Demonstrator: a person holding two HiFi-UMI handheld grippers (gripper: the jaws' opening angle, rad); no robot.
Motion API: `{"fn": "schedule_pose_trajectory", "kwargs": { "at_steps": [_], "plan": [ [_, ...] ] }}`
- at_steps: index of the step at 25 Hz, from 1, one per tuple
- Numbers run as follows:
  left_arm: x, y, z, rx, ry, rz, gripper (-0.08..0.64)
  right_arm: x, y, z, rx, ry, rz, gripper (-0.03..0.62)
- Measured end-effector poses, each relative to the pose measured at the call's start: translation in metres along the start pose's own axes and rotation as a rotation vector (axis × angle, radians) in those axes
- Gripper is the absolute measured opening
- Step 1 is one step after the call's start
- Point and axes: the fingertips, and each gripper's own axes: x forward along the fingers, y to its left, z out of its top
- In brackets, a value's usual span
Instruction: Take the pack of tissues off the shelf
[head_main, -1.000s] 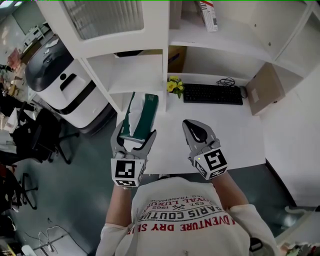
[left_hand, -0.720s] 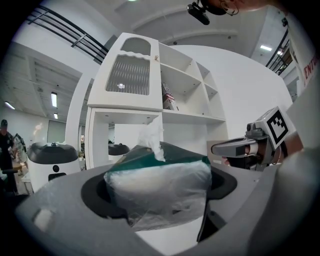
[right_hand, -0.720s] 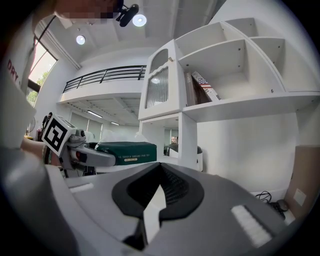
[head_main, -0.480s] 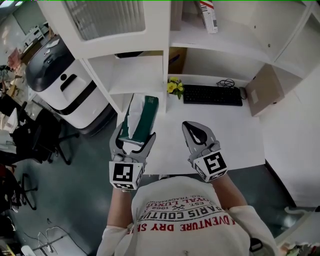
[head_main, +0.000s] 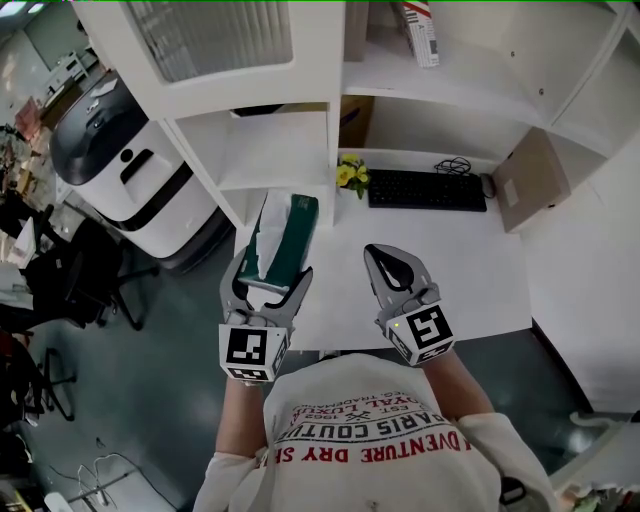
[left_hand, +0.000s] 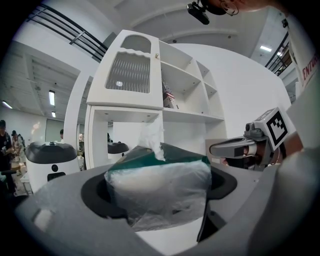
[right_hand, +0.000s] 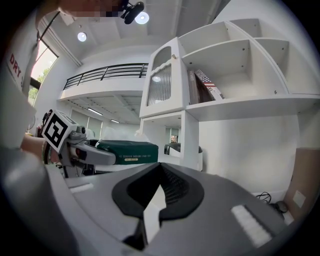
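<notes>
Nothing much has moved since a second ago: left gripper (head_main: 271, 273) jaws clamp the near end of the pack of tissues (head_main: 281, 238), centre-left. Its long axis points up-frame at the shelf (head_main: 272, 160). Right gripper (head_main: 378, 252) jaws are closed and empty alongside.

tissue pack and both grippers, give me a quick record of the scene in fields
pack of tissues: green, clear wrap, one tissue sticking out
held by: left gripper, jaws closed on its near end
pack location: in front of the shelf, over the desk edge
right gripper: jaws together, empty
on desk: keyboard, yellow flowers
</notes>
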Motion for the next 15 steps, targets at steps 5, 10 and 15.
{"fn": "schedule_pose_trajectory", "kwargs": {
  "at_steps": [5, 10, 15],
  "plan": [
    [-0.0001, 0.0033, -0.0038, -0.002, 0.003, 0.008, 0.446, 0.0029, 0.0009, -0.0034, 0.013, 0.005, -0.002, 0.0],
    [0.0007, 0.0058, -0.0039, -0.007, -0.002, 0.011, 0.446, 0.0053, -0.0003, -0.0022, 0.009, 0.005, 0.0, 0.0],
    [0.0007, 0.0055, -0.0019, -0.011, -0.014, 0.005, 0.445, 0.0073, -0.0011, -0.0023, 0.012, 0.009, 0.0, 0.0]
  ]
}}
